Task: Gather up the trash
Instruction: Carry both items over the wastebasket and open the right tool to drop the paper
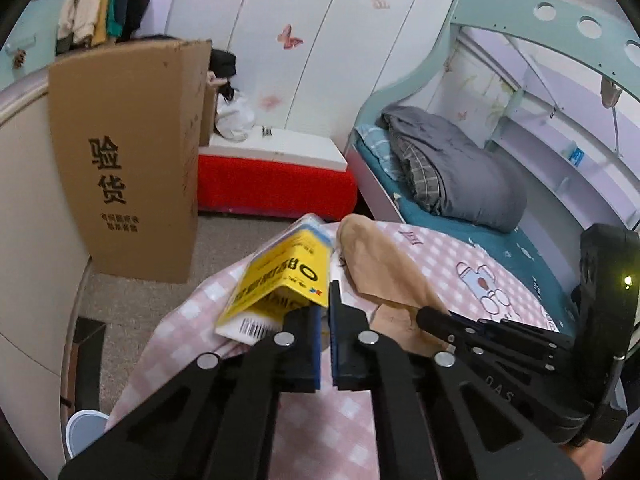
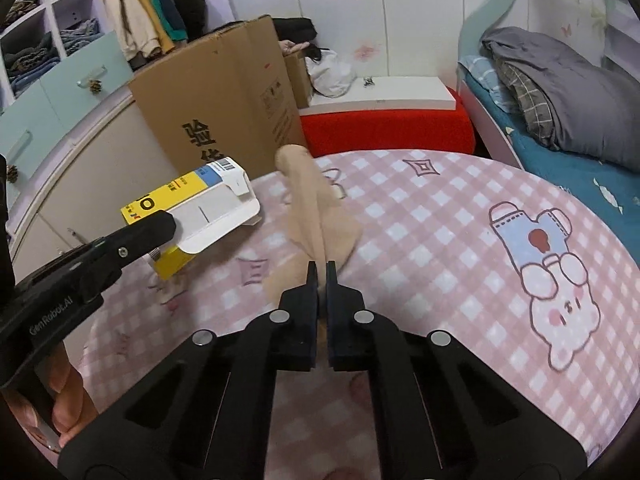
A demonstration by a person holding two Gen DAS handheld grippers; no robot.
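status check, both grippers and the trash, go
Left gripper shut on yellow box. Right gripper shut on beige stocking. Both on pink checked cover. Nothing in the way.

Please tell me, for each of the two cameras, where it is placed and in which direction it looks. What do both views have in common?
Left wrist: on the left gripper, looking down its jaws, shut on the yellow box; the right gripper enters from the right.
Right wrist: on the right gripper, jaws shut on the beige stocking; a hand shows at lower left.
Shared: pink checked cover, cardboard carton, box, stocking.
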